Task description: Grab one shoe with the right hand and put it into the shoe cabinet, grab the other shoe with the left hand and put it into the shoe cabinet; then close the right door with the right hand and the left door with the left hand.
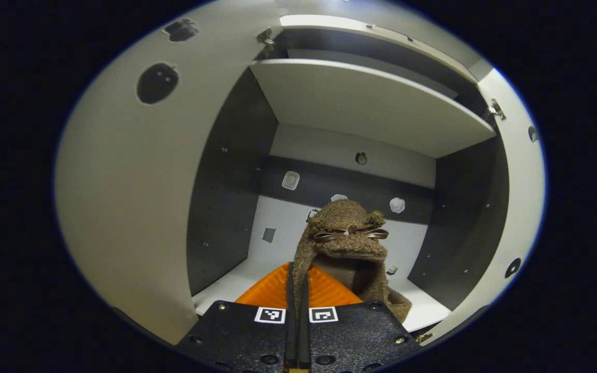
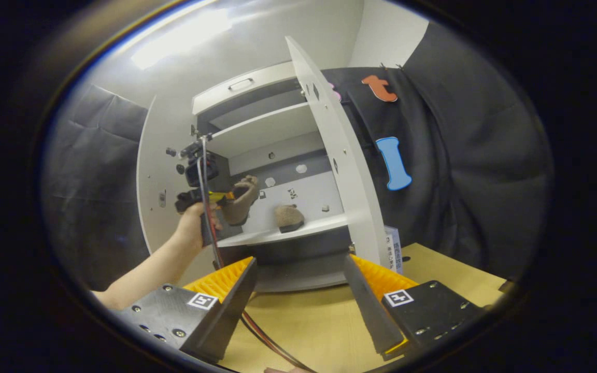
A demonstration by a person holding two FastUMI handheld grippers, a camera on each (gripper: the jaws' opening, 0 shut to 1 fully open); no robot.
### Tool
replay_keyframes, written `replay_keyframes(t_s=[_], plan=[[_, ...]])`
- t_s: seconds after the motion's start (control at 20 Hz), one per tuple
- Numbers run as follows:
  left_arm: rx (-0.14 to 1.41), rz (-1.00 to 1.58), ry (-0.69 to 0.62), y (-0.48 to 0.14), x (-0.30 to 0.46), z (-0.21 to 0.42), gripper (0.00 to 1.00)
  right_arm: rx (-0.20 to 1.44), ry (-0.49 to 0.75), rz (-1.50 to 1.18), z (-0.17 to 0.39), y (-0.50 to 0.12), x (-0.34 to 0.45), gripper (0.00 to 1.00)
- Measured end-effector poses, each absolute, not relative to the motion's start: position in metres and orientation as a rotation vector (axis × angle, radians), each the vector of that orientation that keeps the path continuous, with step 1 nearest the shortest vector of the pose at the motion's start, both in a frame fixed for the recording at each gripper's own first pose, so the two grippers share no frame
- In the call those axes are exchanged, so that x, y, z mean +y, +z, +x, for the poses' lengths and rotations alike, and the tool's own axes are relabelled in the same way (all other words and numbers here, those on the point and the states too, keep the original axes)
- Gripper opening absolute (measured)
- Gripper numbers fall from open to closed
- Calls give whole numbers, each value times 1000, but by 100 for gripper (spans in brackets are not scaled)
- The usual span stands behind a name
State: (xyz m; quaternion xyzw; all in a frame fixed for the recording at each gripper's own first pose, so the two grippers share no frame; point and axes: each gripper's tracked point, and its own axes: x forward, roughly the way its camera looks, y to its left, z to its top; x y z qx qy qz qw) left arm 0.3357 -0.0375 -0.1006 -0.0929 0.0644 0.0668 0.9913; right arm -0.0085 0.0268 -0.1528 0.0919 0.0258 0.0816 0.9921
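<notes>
The left gripper (image 1: 297,290) holds the second shoe (image 1: 347,248) by its soft edge, both fingers pressed together on the fabric, and it is in front of the open shoe cabinet (image 1: 371,103), at the height of the lower compartment. In the right gripper view this shoe (image 2: 241,199) hangs from the left gripper (image 2: 221,197) just above the lower shelf (image 2: 324,223), and the first shoe (image 2: 289,217) is lying on that shelf, a little to the side.

To do this step well, I think the shoe must go deeper over the shelf and come down until the sole rests flat, beside the first shoe and not on it. Only then should the fingers open. The heel must not stick out over the front edge, otherwise the doors may not close.

The shoe is made of brown, woolly, curly fabric with a small shiny brown bow on the front. It looks soft and floppy, so it can bend or swing in the grip. The cabinet has smooth pale panels, dark side walls with small holes, and thin flat shelves.

The right gripper (image 2: 298,300) waits low over the wooden table (image 2: 303,321), its fingers wide apart and holding nothing. The left door (image 2: 148,171) and the right door (image 2: 345,166) both stand open
</notes>
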Motion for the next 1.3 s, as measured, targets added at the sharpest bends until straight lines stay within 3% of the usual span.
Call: replay_keyframes(t_s=[0.35, 0.55, 0.65, 0.7, 0.85, 1.15, 1.3], plan=[[222, -186, 176, -166, -21, 379, 2, 40, 161, 165, 10, -165, 18, 100], [132, -300, 140, -165, -18, 384, 8, 33, 181, 224, 15, -164, 17, 98], [83, -291, 120, -159, -18, 385, 32, 15, 193, 229, 13, -159, 19, 98], [79, -276, 113, -158, -17, 384, 36, 14, 196, 236, 12, -159, 20, 100], [97, -209, 128, -161, -11, 377, 81, 13, 204, 241, 6, -160, 22, 97], [109, -105, 100, -143, -16, 362, 98, 22, 194, 241, -3, -159, 21, 100], [74, -89, 111, -124, -15, 339, 97, 8, 182, 234, -11, -151, 13, 100]])
